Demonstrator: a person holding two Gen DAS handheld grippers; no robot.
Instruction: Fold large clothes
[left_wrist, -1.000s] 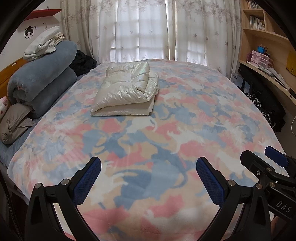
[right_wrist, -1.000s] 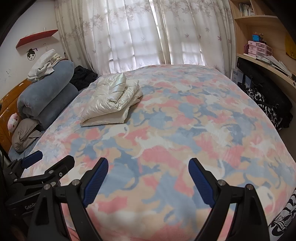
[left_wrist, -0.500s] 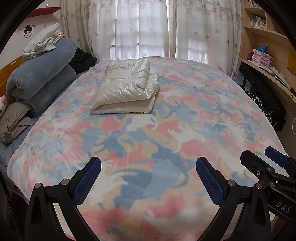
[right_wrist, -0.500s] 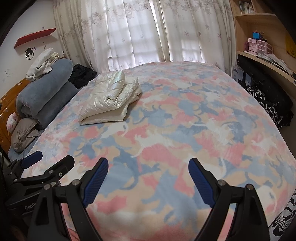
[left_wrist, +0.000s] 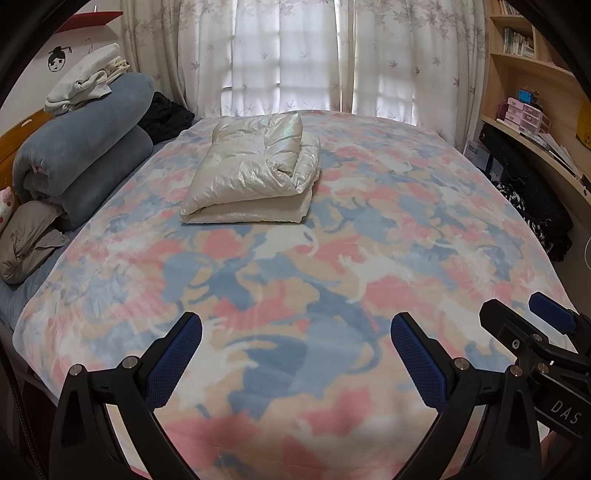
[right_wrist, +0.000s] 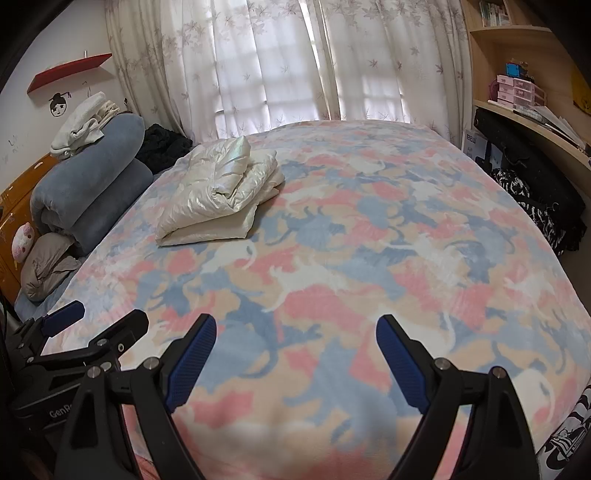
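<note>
Across the bed (left_wrist: 369, 221) a folded jacket (left_wrist: 255, 173) lies finished, so left tool (left_wrist: 295, 354) and right tool (right_wrist: 295, 354) hover apart and empty, seemingly between garments.

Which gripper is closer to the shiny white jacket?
Left, though only slightly. The left gripper hangs open almost straight in front of the folded jacket. The right gripper, also open, sits further right, so the jacket lies ahead and to its left.
</note>
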